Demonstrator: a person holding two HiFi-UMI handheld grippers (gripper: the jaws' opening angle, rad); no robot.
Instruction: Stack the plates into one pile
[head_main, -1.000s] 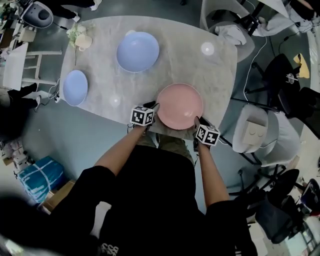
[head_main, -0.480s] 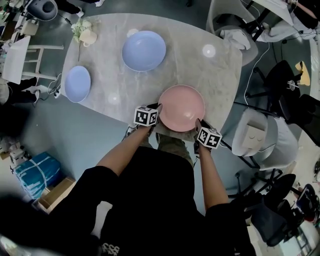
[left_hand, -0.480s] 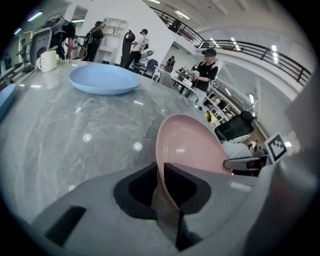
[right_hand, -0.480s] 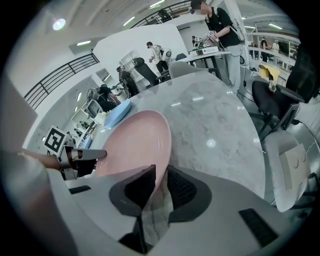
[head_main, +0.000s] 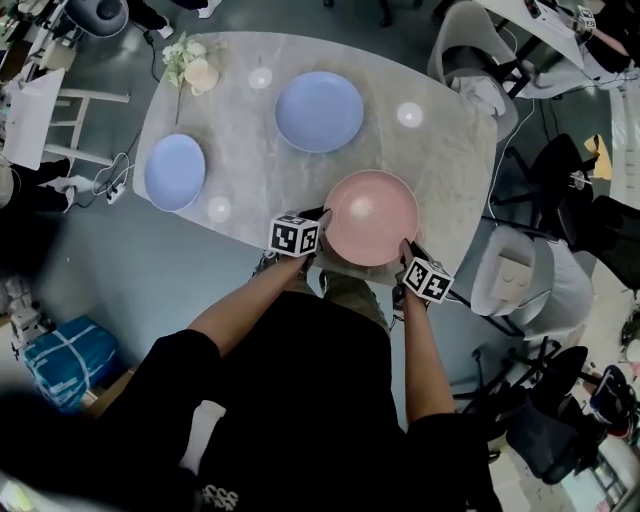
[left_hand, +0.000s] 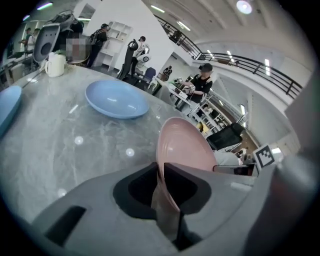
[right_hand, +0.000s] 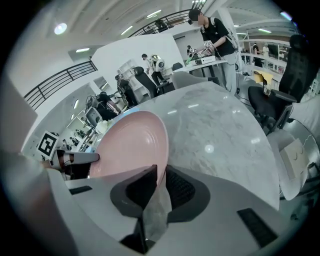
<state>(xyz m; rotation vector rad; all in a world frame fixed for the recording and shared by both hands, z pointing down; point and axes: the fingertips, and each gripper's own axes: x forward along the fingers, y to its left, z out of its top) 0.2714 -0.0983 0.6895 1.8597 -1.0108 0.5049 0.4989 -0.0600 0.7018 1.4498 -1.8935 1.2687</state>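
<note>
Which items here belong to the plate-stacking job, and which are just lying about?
Job: pink plate, large blue plate, small blue plate.
Lying about: mug, flowers beside it, white chair, blue bundle on the floor.

Looked down on a pale marble table (head_main: 440, 170) over a grey-blue floor (head_main: 150, 270). Noted a white chair (head_main: 520, 275) just beside its right end, a black office chair (head_main: 565, 160) farther right, and a blue bundle (head_main: 60, 360) on the floor at lower left. Saw white walls (left_hand: 125, 12), a railed balcony (left_hand: 270, 67), bright ceiling lights (left_hand: 244, 6) and people (left_hand: 202, 82) at desks far behind.
</note>
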